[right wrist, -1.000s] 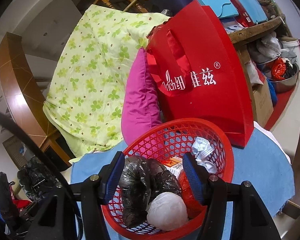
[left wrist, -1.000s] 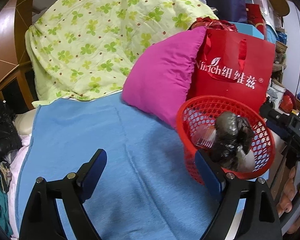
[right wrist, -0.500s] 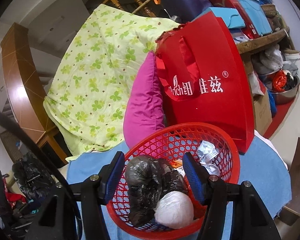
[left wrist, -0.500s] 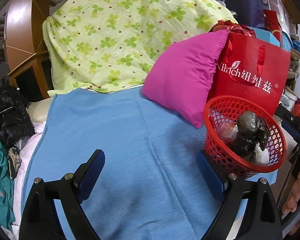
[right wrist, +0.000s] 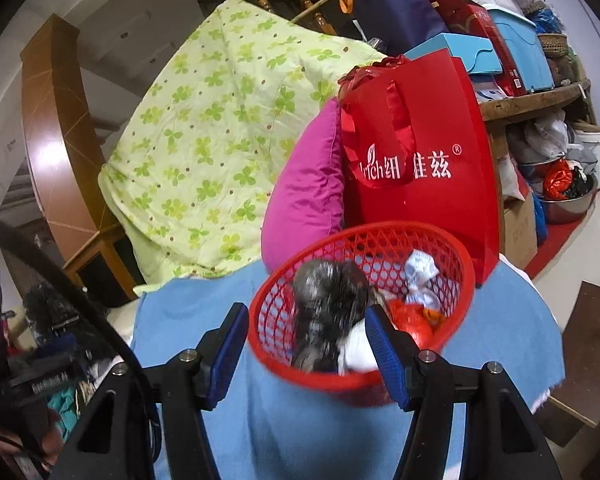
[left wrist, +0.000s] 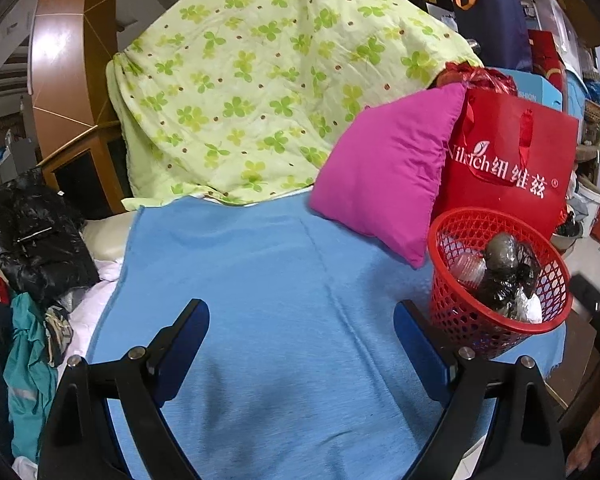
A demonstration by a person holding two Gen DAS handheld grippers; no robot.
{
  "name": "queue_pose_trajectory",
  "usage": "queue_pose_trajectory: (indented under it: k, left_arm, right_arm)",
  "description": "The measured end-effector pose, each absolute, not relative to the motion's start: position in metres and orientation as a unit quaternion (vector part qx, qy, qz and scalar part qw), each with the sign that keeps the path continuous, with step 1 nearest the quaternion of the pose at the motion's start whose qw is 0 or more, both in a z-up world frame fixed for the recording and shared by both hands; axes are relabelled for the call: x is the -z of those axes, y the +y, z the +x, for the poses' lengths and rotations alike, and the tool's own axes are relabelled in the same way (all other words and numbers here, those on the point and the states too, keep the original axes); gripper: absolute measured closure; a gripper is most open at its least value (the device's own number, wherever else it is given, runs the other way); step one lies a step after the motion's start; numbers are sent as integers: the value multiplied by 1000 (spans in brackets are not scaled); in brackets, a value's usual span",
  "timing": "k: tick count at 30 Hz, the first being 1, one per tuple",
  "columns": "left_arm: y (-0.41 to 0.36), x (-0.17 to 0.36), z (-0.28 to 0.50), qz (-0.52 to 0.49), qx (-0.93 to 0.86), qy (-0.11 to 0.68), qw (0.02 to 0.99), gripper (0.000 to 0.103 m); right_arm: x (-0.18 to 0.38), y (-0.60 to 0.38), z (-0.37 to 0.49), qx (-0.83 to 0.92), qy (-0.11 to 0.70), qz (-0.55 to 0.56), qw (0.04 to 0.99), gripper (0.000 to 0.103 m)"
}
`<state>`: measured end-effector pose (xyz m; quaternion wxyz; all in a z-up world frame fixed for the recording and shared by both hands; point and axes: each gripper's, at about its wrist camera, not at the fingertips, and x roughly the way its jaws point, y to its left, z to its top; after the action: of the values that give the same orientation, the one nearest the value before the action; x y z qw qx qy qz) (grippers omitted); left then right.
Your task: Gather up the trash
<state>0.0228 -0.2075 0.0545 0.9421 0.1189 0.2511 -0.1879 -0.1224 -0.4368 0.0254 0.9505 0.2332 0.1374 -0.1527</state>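
A red mesh basket [left wrist: 456, 308] [right wrist: 276, 332] stands on the blue blanket [left wrist: 280, 300] near its right edge. It holds a black plastic bag [left wrist: 504, 276] [right wrist: 328, 300], a white wad [right wrist: 356, 354], crumpled paper [right wrist: 420, 276] and a red wrapper [right wrist: 414, 322]. My left gripper [left wrist: 302, 334] is open and empty above the blanket, left of the basket. My right gripper [right wrist: 304, 344] is open, its fingers apart in front of the basket, holding nothing.
A magenta pillow [left wrist: 384, 172] and a red gift bag [left wrist: 508, 168] lean behind the basket. A green clover quilt [left wrist: 260, 92] is piled at the back. Dark clothes [left wrist: 32, 232] lie left of the blanket. Cluttered shelves [right wrist: 532, 96] stand right.
Both grippers have pulled back from the basket. The right gripper, earlier over the trash in the basket, is now outside its near rim. The left gripper view shifted left.
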Motion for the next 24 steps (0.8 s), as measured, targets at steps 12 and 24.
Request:
queue_pose_trajectory:
  k: [12,24]
  left_arm:
    - [-182,-80,3,101,185,235,949,8]
    - [-166,-98,-26,100,189,213,953,6]
  right_arm:
    - [-51,-393,-152,159,169,189,954,38]
    - [-95,-367,-175,190,182,159,951,36]
